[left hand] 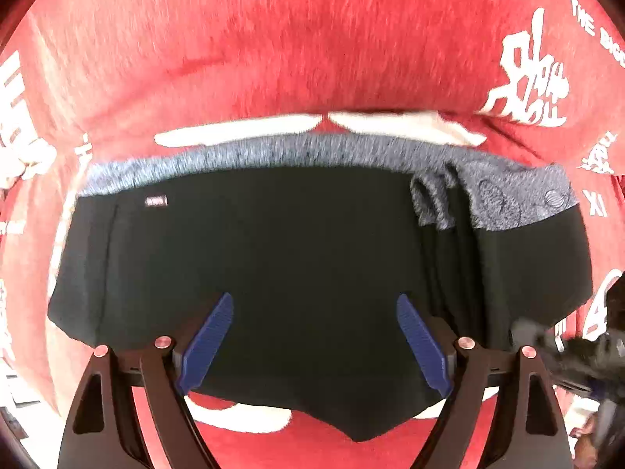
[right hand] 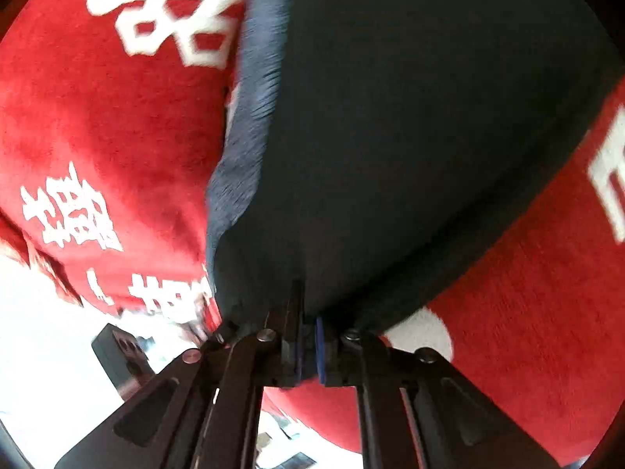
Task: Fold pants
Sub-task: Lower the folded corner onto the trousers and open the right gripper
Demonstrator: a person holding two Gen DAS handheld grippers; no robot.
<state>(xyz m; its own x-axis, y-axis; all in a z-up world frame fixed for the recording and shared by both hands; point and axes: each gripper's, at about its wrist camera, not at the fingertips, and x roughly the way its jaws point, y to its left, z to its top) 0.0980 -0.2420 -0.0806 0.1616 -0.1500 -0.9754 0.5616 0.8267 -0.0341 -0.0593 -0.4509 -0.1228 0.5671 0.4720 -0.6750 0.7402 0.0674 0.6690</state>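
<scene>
One pair of pants (left hand: 273, 273), black with a grey heathered waistband (left hand: 312, 152), lies spread on a red cloth (left hand: 273, 39) printed with white characters; what the cloth covers is hidden, so worktop or bed, I cannot say. The waistband runs along the far edge of the pants, and their long axis lies crosswise to the left gripper, from its left to its right. The left gripper (left hand: 314, 342) hangs right over the near part of the pants with its two blue pads (left hand: 207, 344) well apart and nothing between them; the fabric spreads out ahead of it toward the waistband. At the right end of the pants, the right gripper (right hand: 308, 348) has its pads drawn together on a bunched edge of the black fabric, which stretches away from it, the waistband seen to its left. So the right one already has the garment, and I'd guess the next move turns on the left one taking hold of the near edge. A dark, blurred shape (left hand: 578, 355) sits beside the pants' right end, probably the other tool. Two grippers, one garment, one cloth.
</scene>
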